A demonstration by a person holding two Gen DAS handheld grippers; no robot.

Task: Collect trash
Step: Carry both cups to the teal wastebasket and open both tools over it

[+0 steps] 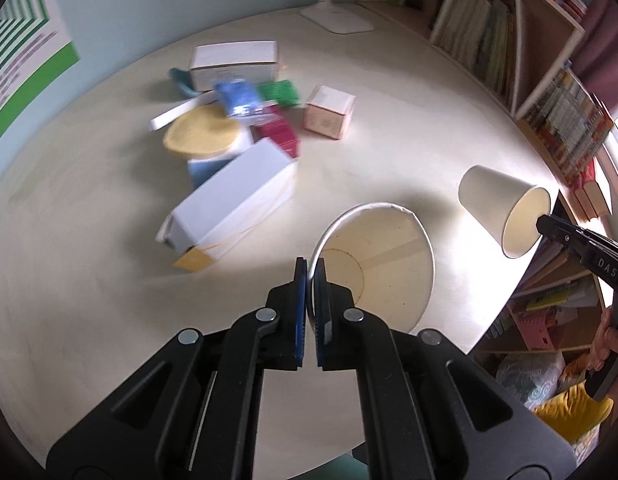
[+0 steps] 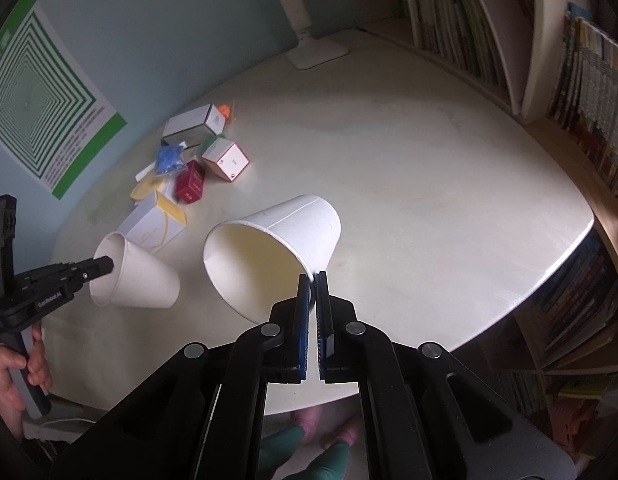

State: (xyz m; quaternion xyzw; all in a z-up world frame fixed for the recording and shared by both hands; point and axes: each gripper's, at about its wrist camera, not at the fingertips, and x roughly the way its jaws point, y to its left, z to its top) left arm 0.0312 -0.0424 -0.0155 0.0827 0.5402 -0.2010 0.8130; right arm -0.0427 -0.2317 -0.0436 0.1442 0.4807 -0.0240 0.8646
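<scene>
Each gripper holds a white paper cup by its rim above the round pale table [image 2: 429,152]. In the left wrist view my left gripper [image 1: 311,270] is shut on the rim of a cup [image 1: 385,256] whose open mouth faces the camera. At the right edge, my right gripper [image 1: 543,224] pinches the rim of the second cup [image 1: 489,196]. The right wrist view shows my right gripper [image 2: 314,280] shut on its cup [image 2: 277,240], tilted mouth-down to the left. My left gripper [image 2: 105,266] grips the other cup [image 2: 141,280] at the left.
A pile of litter lies on the table: a long white box [image 1: 233,196], yellow lid [image 1: 201,132], red box [image 1: 279,132], pink box [image 1: 329,112], blue packet [image 1: 239,98] and white carton [image 1: 233,60]. A lamp base [image 1: 337,20] stands at the back. Bookshelves [image 1: 489,32] line the right.
</scene>
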